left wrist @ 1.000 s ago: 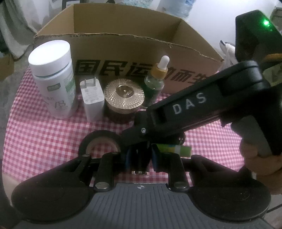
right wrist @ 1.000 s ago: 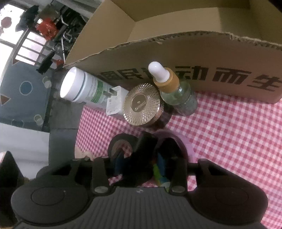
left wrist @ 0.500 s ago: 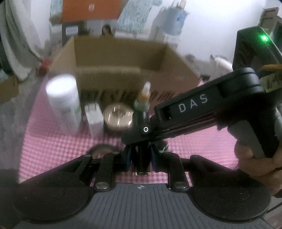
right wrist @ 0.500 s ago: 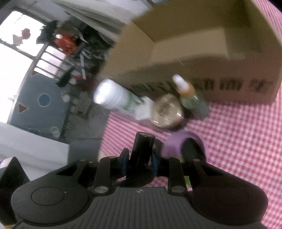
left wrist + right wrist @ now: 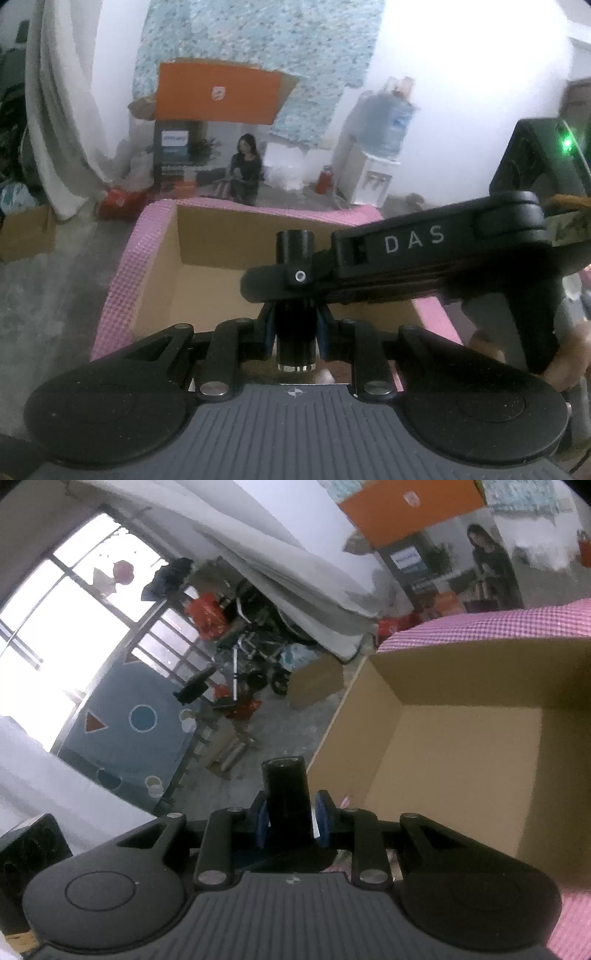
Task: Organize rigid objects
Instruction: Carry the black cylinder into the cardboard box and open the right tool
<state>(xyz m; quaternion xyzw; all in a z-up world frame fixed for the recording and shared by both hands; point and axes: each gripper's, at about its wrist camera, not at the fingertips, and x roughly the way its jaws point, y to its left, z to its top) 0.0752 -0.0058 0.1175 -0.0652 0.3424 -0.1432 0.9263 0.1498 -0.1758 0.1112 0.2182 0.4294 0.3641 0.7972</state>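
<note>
A black cylinder (image 5: 294, 243) stands upright between the blue pads of my left gripper (image 5: 295, 325), which is shut on its lower part. My right gripper (image 5: 284, 278) reaches in from the right and clamps the same cylinder higher up. A hand (image 5: 565, 363) holds its handle. In the right wrist view the cylinder (image 5: 286, 790) sits pinched between the right gripper's (image 5: 288, 814) blue pads. Beyond both grippers is an open cardboard box (image 5: 207, 258) (image 5: 461, 768), and no contents show in it. It rests on a pink checked cloth (image 5: 122, 288) (image 5: 517, 624).
Past the table there is grey floor with a small cardboard box (image 5: 26, 232), an orange box (image 5: 221, 92) on a stand, a water dispenser (image 5: 380, 147) and white curtains (image 5: 59, 110). A window (image 5: 55, 620) and clutter lie to the left.
Both grippers have risen together with the black cylinder. The bottles, charger, jar and tape roll have dropped out of view. Both cameras now look over the box rim into the box.
</note>
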